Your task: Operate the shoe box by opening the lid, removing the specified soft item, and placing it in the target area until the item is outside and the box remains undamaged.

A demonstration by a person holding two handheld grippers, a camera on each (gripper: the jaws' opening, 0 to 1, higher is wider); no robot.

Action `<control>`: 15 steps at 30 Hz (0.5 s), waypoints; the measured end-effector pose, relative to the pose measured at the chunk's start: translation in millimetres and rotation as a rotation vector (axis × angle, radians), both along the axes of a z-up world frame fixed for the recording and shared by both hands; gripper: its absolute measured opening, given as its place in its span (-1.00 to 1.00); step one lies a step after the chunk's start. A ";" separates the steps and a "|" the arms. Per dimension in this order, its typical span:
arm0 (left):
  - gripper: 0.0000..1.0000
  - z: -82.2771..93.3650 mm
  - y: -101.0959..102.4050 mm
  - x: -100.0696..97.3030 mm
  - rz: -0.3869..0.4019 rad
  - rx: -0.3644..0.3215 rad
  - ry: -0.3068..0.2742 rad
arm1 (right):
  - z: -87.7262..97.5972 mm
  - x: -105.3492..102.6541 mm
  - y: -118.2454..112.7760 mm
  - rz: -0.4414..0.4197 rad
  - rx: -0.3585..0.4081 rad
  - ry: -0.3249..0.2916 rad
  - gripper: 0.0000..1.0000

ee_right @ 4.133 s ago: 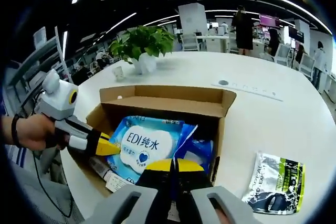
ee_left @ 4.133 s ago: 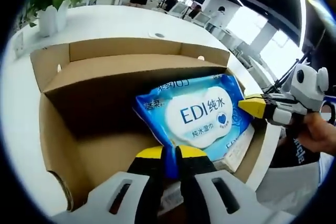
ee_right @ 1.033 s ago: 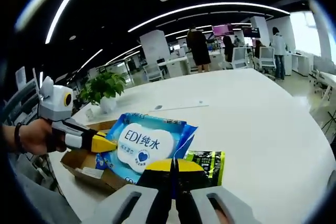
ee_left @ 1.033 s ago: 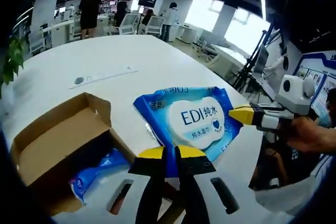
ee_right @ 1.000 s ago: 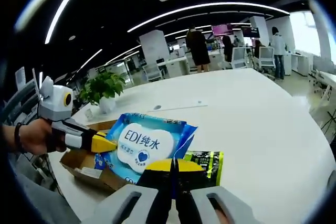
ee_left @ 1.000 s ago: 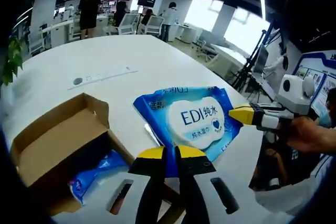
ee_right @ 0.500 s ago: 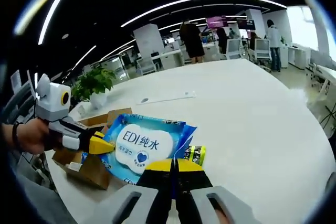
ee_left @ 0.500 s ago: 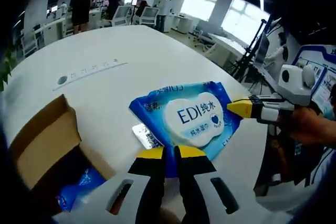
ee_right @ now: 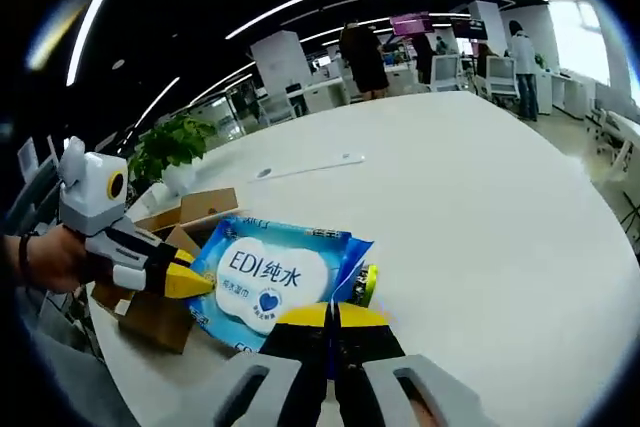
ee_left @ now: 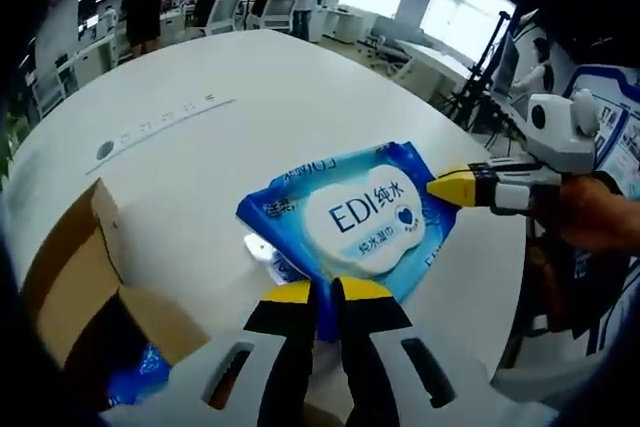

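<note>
Left gripper view: the left gripper (ee_left: 322, 297) rises from the bottom edge, its yellow-tipped fingers (ee_left: 288, 295) closed on the near edge of a blue wet-wipes pack (ee_left: 350, 217). The pack has a white cloud-shaped label printed "EDI" with Chinese characters and a small blue heart. It is held above a large white round tabletop (ee_left: 200, 147), outside the cardboard shoe box (ee_left: 75, 277). The box stands open at the lower left, with something blue showing inside it. The right gripper (ee_left: 452, 188) comes in from the right, held by a person's hand (ee_left: 590, 227), and its yellow fingers pinch the far corner of the pack. A small silvery packet (ee_left: 262, 250) lies on the tabletop just under the pack's left edge.

Right gripper view: the right gripper (ee_right: 331, 315) has its fingers closed on the pack (ee_right: 270, 272) at the near corner. The left gripper (ee_right: 185, 284) clamps the pack's left edge. The box (ee_right: 170, 232) sits behind and to the left, near a potted plant (ee_right: 170, 152). A green and black packet (ee_right: 366, 284) peeks out from behind the pack's right edge. People stand far behind in an open office.
</note>
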State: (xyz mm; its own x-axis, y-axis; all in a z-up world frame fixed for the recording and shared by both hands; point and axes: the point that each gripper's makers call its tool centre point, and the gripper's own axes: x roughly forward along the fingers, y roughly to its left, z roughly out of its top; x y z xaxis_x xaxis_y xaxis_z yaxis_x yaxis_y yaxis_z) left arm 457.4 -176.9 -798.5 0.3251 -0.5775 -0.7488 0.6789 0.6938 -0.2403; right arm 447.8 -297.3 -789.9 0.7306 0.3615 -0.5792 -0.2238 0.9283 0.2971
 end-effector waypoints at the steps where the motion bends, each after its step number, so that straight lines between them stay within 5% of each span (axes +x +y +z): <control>1: -0.89 -1.5 -0.3 0.4 -0.002 0.006 0.000 | -2.3 1.1 0.2 0.003 0.001 0.004 -1.00; 15: -0.87 -27.4 7.4 -4.4 -0.017 0.108 0.037 | -26.8 6.5 5.8 0.051 -0.031 0.059 -1.00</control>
State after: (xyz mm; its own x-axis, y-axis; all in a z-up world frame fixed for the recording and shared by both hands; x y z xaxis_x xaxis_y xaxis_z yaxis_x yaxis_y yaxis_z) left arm 453.0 -169.5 -825.8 0.2866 -0.4979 -0.8185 0.6829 0.7053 -0.1900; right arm 454.3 -291.5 -816.7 0.6763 0.3788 -0.6318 -0.2540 0.9250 0.2828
